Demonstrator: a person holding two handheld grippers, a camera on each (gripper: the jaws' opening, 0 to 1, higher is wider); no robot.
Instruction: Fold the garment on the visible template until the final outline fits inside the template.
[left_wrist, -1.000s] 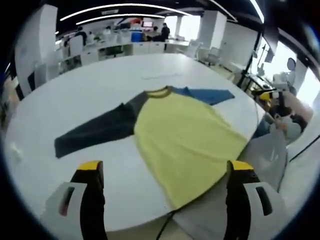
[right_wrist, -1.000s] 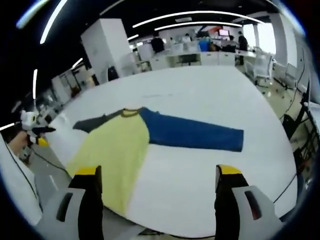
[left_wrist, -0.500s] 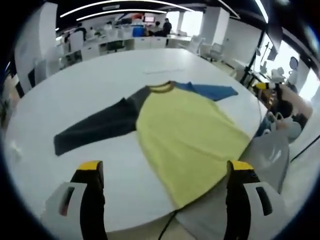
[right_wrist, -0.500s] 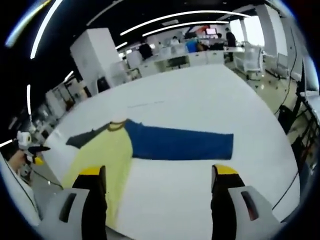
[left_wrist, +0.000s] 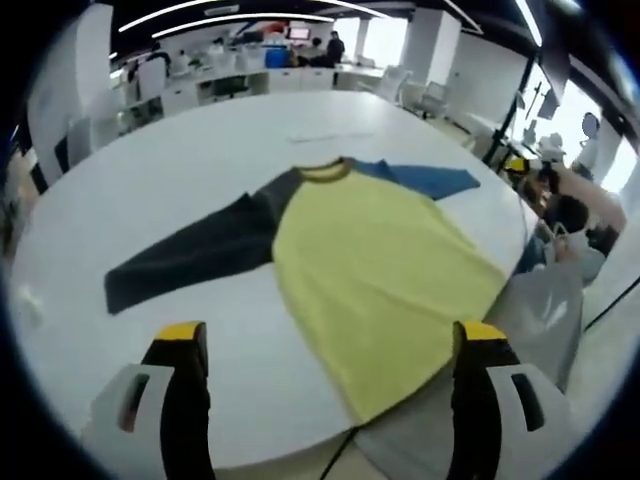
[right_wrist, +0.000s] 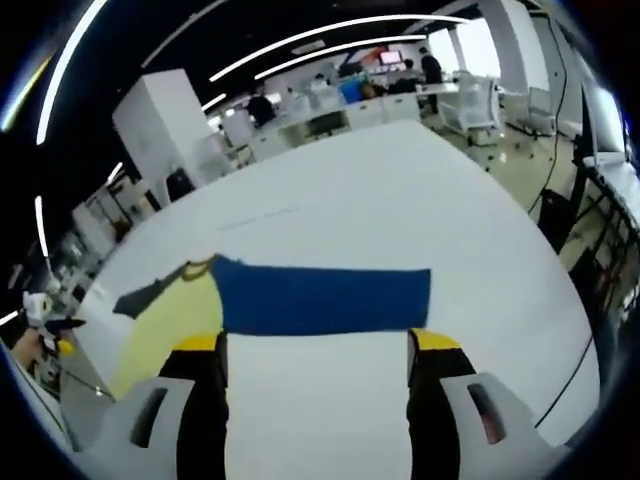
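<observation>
Both tools (left_wrist: 320, 350) (right_wrist: 315, 350) gape over the spread garment (left_wrist: 370, 270).

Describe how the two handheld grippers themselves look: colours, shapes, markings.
Both look alike. The left gripper has two black, upright jaws capped with yellow tips, each rising from a pale grey, rounded housing with a dark slot in its side. The right gripper shows the same build: black jaws, yellow caps, light grey moulded bases with dark slots. No cables or printed markings are visible on either.
</observation>
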